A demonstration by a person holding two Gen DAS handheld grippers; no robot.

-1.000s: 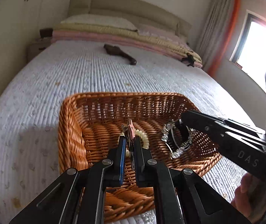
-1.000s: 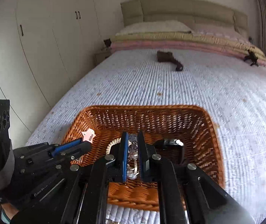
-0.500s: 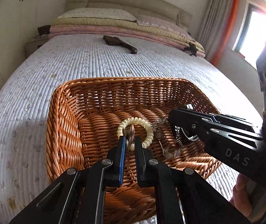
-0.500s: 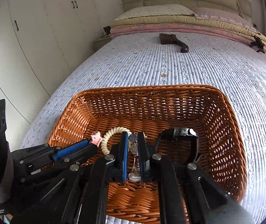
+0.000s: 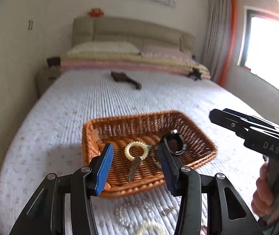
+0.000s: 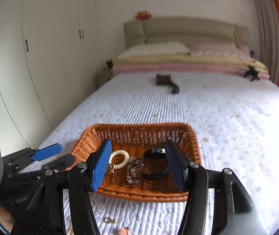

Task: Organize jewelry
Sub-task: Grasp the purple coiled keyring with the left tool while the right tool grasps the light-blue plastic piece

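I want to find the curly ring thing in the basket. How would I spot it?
Look on the bed for the orange wicker basket. Inside it, toward the left, lies the cream spiral hair tie, a coiled loop like a phone cord. Its neighbours are a black watch on the right and clear, glittery jewelry between them; only the hair tie is pale and springy.

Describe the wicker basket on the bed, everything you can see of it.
The wicker basket is a shallow, rectangular tray of orange-brown woven cane with an open-weave wall and a thick braided rim. It sits flat and upright on the pale quilted bedspread. Inside lie a cream coil bracelet, a black watch, a hair clip and a small clear-beaded piece. Neither gripper touches it.
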